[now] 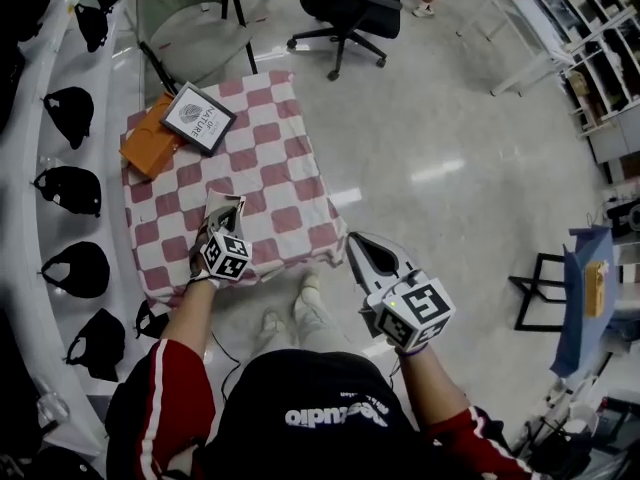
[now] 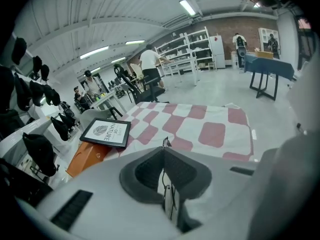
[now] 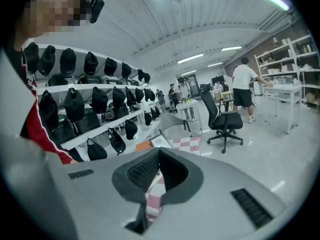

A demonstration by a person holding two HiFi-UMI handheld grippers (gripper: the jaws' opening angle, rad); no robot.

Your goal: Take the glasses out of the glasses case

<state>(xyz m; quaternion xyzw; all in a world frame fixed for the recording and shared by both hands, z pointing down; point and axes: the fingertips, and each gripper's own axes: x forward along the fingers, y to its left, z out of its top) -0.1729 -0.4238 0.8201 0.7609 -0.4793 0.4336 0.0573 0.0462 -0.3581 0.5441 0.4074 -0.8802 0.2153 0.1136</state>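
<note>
On the far left corner of the red-and-white checked table (image 1: 270,183) lies a flat orange case (image 1: 146,149), also seen in the left gripper view (image 2: 86,157). A black-framed card printed NATURE (image 1: 198,118) rests partly on it (image 2: 106,132). No glasses show in any view. My left gripper (image 1: 222,204) hovers over the table's near edge, jaws shut (image 2: 164,146); a thin dark line runs in their seam. My right gripper (image 1: 356,241) hangs off the table's right side above the floor, shut (image 3: 159,150).
A grey chair (image 1: 190,23) stands behind the table and a black office chair (image 1: 345,3) beyond it. White shelves with black bags (image 1: 70,188) line the left. A blue table (image 1: 585,288) is at the right. People stand far off by racks (image 2: 150,66).
</note>
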